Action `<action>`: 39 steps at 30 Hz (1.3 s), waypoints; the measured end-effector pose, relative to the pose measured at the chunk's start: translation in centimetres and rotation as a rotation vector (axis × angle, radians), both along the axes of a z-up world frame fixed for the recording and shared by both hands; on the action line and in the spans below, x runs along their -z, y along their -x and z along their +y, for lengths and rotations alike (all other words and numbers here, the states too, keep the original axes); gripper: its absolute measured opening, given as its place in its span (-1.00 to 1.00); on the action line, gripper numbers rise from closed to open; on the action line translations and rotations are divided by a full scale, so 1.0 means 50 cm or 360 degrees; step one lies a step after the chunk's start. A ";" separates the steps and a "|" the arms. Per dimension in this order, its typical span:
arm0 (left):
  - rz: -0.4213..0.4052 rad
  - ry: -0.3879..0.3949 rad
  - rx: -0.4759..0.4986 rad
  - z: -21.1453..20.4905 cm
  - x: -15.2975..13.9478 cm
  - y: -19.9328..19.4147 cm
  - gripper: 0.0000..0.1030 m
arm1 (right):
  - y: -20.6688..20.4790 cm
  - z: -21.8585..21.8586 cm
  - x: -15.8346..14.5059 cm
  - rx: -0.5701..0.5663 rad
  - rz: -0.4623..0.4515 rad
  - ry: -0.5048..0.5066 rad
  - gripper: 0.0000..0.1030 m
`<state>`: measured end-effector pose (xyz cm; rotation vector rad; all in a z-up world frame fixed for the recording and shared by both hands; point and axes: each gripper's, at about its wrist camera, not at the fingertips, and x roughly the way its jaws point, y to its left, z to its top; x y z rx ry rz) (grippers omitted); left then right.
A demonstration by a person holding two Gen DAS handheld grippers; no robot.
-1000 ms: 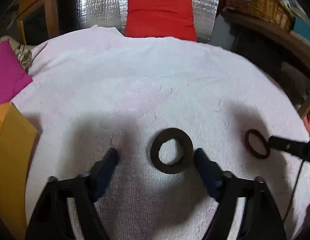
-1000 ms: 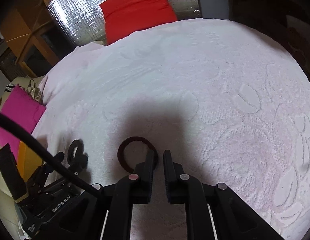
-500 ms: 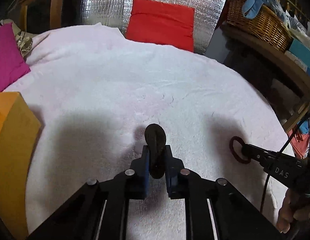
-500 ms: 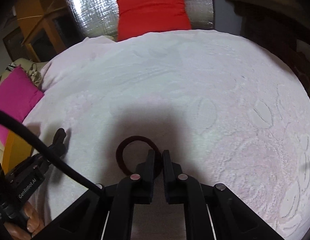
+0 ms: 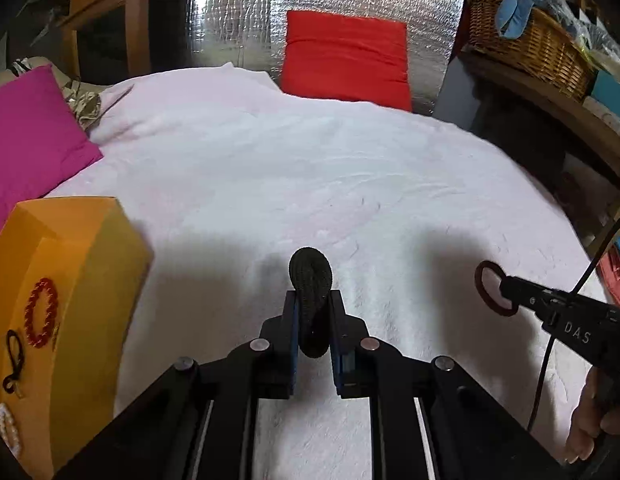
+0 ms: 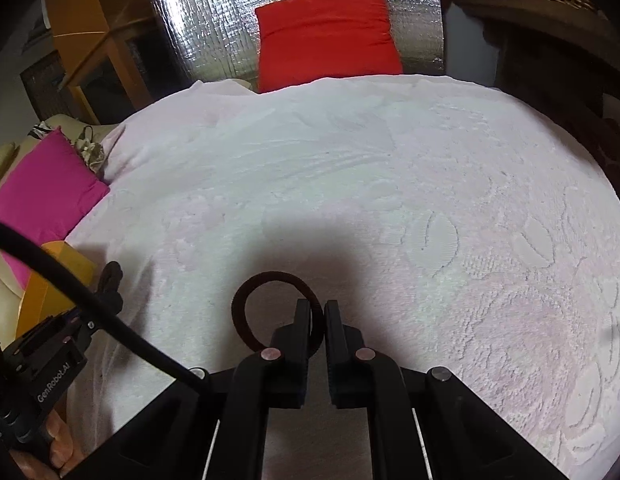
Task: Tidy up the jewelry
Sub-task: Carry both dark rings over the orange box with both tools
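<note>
Left gripper [image 5: 313, 312] fingers were clamped on a black fabric ring [image 5: 311, 280]; right gripper [image 6: 317, 312] fingers pinched a dark red hair tie [image 6: 246, 312] above the white bedspread [image 5: 270, 184].

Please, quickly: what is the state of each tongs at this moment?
Left tongs: closed on the black fabric ring.
Right tongs: closed on the dark red hair tie.

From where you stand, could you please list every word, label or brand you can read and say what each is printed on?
"DAS": white letters on the black body of the right gripper, seen from the left wrist camera.
"GenRobot.AI": white letters on the black body of the left gripper, seen from the right wrist camera.
No other readable text; the orange box, pillows and basket show none.
</note>
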<state>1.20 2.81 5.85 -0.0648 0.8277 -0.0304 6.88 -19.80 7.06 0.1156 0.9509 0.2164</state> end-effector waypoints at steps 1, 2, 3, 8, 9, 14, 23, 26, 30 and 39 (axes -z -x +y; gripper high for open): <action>0.0002 -0.0019 -0.0008 0.001 -0.001 0.006 -0.72 | 0.002 0.003 -0.001 -0.0002 -0.0004 0.0001 -0.85; 0.0000 -0.0029 -0.0011 0.002 -0.003 0.009 -0.72 | 0.003 0.007 -0.003 -0.0006 -0.0008 0.0004 -0.85; 0.0001 -0.0030 -0.0012 0.003 -0.004 0.011 -0.72 | 0.005 0.011 -0.005 -0.0015 -0.0011 0.0006 -0.85; -0.0031 -0.0103 -0.0028 0.003 -0.016 0.036 -0.72 | 0.026 0.023 -0.018 -0.0059 -0.0043 0.0029 -0.85; -0.0036 -0.0104 -0.0028 0.003 -0.018 0.040 -0.72 | 0.029 0.023 -0.021 -0.0065 -0.0049 0.0031 -0.85; -0.0062 -0.0125 -0.0050 0.007 -0.031 0.064 -0.72 | 0.047 0.024 -0.030 -0.0080 -0.0076 0.0044 -0.85; -0.0086 -0.0150 -0.0069 0.006 -0.040 0.084 -0.72 | 0.063 0.039 -0.035 -0.0106 -0.0095 0.0065 -0.85; -0.0087 -0.0152 -0.0079 0.008 -0.041 0.088 -0.72 | 0.066 0.041 -0.037 -0.0108 -0.0095 0.0059 -0.85; -0.0096 -0.0151 -0.0094 0.010 -0.045 0.094 -0.72 | 0.071 0.045 -0.039 -0.0110 -0.0104 0.0058 -0.85; -0.0142 -0.0164 -0.0138 0.014 -0.058 0.118 -0.72 | 0.092 0.063 -0.058 -0.0126 -0.0140 0.0027 -0.85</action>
